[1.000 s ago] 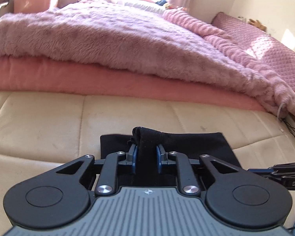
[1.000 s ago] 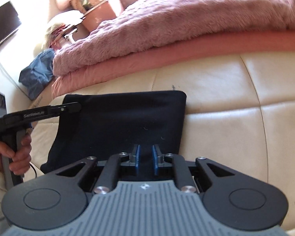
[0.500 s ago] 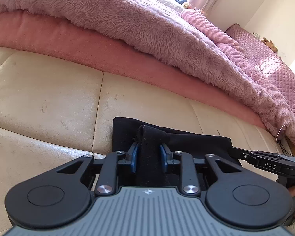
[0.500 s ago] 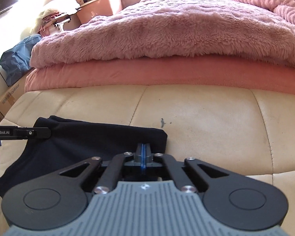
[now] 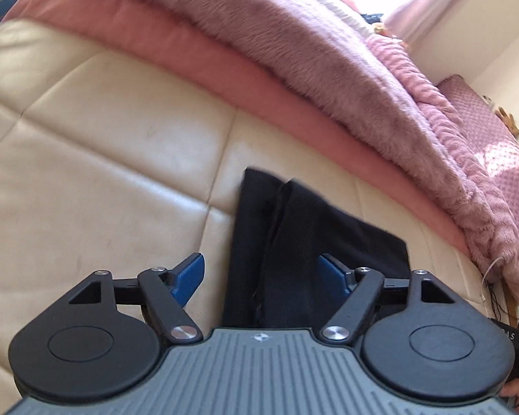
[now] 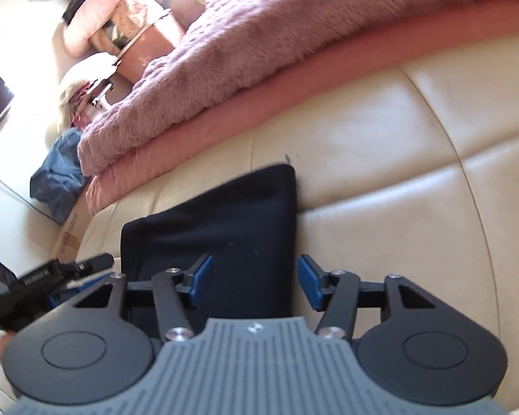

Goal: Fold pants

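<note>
The pants [image 5: 294, 242] are lying folded into a dark, compact rectangle on the cream couch [image 5: 103, 159], just in front of the pink blankets [image 5: 294, 62]; the left gripper [image 5: 261, 273] is opening wide, its blue pads [image 5: 190, 276] standing clear of the raised fold of cloth between them; the right gripper [image 6: 254, 282] is opening too, its jaws straddling the pants' [image 6: 218, 228] near edge without pressing. The cloth is looking light, soft and limp, probably a knit that sags and slides off the smooth couch; I am judging that corners or the doubled edge are offering the surest hold, pinching every layer together.
</note>
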`<state>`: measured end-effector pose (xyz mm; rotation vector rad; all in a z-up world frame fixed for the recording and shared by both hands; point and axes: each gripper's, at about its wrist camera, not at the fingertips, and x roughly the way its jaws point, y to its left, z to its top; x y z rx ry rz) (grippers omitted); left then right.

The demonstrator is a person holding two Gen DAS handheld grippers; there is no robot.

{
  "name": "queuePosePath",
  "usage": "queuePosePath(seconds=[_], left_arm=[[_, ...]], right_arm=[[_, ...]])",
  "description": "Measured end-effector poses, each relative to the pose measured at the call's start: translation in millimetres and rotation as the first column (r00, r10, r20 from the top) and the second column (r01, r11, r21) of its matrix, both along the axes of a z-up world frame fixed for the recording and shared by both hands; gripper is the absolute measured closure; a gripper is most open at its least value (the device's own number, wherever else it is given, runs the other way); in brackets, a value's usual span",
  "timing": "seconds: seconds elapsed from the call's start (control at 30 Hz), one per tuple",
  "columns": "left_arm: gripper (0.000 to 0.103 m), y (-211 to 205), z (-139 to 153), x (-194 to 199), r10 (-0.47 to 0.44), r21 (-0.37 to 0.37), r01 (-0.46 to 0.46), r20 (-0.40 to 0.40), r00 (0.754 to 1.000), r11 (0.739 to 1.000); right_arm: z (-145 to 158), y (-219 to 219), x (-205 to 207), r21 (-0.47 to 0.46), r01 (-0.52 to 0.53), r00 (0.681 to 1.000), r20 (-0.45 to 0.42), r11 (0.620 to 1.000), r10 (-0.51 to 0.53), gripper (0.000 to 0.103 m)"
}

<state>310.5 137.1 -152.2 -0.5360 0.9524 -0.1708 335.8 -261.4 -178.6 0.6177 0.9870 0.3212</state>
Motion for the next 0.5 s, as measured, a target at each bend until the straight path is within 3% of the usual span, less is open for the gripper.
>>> queuePosePath(seconds=[0.1, 0.2, 0.3, 0.37, 0.5], left_arm=[[0.017, 3.1, -9.7, -3.3, 0.020, -0.063, -0.021, -0.011, 1.000, 0.998], [0.022, -1.0, -11.5, 0.4, 0.012, -0.058, -0.012, 0.003, 1.000, 0.998], [0.037, -9.5, -12.8, 4.5, -0.010, -0.034, 0.010, 0.017, 1.000, 0.999], [0.052, -13.9, -14.5, 6.0, -0.021, -0.036, 0.022, 0.025, 0.999, 0.999], [0.066, -16.9, -12.2, 4.0, -0.017, -0.040, 0.018, 0.036, 0.999, 0.999]], right_arm=[[-15.3, -6.6, -4.4, 0.072, 0.031, 0.998, -0.052, 0.997, -0.027, 0.054], [-24.3, -11.3, -3.1, 0.148, 0.065, 0.996, -0.066, 0.987, -0.055, 0.057], [-29.8, -9.3, 5.0, 0.180, 0.067, 0.996, -0.074, 0.981, -0.054, 0.063], [-31.6, -6.8, 9.6, 0.177, 0.052, 0.997, -0.071, 0.983, -0.040, 0.071], [-33.5, -5.3, 14.4, 0.173, 0.043, 0.996, -0.079, 0.984, -0.030, 0.083]])
